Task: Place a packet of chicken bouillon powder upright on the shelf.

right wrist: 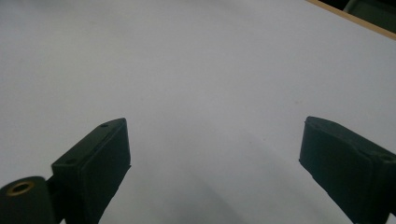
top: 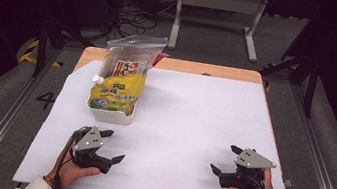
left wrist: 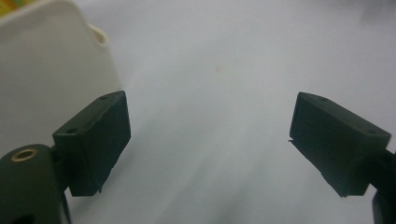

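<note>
Resting: two open grippers (top: 115, 145) (top: 225, 159), one tub (top: 112, 112), two pouches (top: 116, 92) (top: 131, 58)

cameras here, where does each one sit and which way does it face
High view: above the person's side, looking forward and down on the table; left gripper, right gripper and both hands show.
Left gripper view: rides the left gripper, along its open jaws toward the white tub.
Right gripper view: rides the right gripper, across the white sheet.
Shared: the tub, high and left views.
</note>
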Action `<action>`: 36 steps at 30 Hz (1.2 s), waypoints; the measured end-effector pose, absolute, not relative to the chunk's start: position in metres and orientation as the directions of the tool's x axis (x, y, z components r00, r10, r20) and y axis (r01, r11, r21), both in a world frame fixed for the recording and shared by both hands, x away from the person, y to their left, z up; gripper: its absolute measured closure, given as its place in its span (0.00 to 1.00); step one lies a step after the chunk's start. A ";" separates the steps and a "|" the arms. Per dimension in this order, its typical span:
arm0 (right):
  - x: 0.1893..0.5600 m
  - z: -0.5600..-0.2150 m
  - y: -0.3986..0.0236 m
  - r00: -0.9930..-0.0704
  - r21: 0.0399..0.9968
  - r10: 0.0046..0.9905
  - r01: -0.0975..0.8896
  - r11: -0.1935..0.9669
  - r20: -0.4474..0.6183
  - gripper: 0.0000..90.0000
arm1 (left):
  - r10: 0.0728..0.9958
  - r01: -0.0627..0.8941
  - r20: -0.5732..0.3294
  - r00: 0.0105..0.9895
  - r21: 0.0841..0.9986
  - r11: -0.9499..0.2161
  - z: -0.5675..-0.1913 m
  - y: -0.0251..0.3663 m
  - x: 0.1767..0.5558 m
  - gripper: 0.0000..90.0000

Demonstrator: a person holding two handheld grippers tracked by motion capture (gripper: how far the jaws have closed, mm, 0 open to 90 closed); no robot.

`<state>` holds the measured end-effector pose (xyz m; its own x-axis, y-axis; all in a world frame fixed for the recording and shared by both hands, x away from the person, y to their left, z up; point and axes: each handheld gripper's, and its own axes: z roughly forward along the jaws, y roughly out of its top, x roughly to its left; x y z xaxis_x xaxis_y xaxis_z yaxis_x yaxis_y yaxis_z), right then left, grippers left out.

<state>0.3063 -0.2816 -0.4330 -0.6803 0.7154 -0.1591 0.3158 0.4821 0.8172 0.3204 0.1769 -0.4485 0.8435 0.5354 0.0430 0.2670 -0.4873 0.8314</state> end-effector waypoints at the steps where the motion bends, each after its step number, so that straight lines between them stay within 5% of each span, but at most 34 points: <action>1: 0.305 -0.434 -0.283 -0.678 0.816 0.717 0.316 0.484 -0.163 0.09 | 0.525 0.265 0.043 0.850 0.826 -0.497 -0.450 0.175 0.321 0.14; 36: 0.300 -0.440 -0.283 -0.647 0.815 0.742 0.328 0.478 -0.175 0.10 | 0.503 0.244 0.045 0.863 0.835 -0.494 -0.448 0.174 0.333 0.12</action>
